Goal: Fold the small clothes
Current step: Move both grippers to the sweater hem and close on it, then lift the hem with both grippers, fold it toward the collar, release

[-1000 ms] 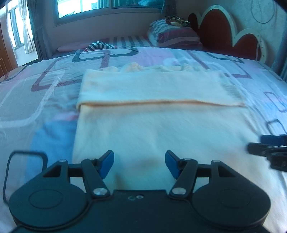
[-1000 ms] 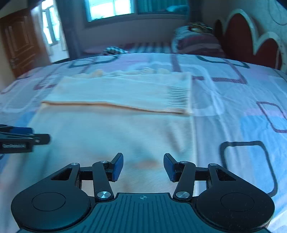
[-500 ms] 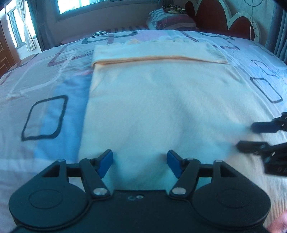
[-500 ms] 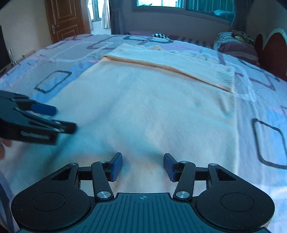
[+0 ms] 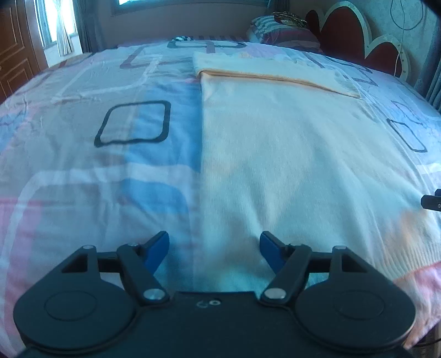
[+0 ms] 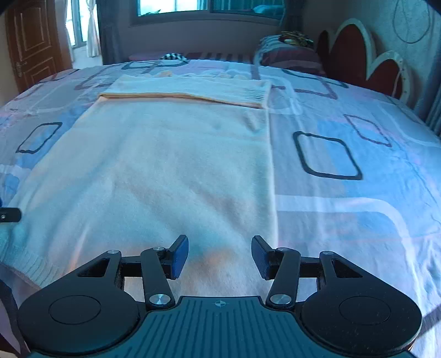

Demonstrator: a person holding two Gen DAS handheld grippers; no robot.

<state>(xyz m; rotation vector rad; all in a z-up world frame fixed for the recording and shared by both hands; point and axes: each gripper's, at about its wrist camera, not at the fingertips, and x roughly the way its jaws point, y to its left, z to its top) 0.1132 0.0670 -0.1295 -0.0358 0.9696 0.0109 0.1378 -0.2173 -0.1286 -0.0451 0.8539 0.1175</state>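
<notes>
A cream knitted garment (image 5: 289, 154) lies flat on the bed, its far end folded back over itself (image 5: 264, 68). It also shows in the right wrist view (image 6: 165, 165). My left gripper (image 5: 214, 249) is open and empty, low over the garment's near left edge. My right gripper (image 6: 220, 254) is open and empty, low over the garment's near right part. The tip of the right gripper (image 5: 432, 202) shows at the right edge of the left wrist view; the left gripper's tip (image 6: 9, 214) shows at the left edge of the right wrist view.
The bed has a patterned sheet (image 5: 82, 137) of blue, pink and white with black squares. Pillows (image 6: 286, 55) and a red headboard (image 6: 358, 55) stand at the far right. A wooden door (image 6: 35, 41) and a window (image 6: 204, 11) are behind.
Both grippers have pulled back toward the garment's near end and spread apart to its left and right sides. Both stay open and empty.
</notes>
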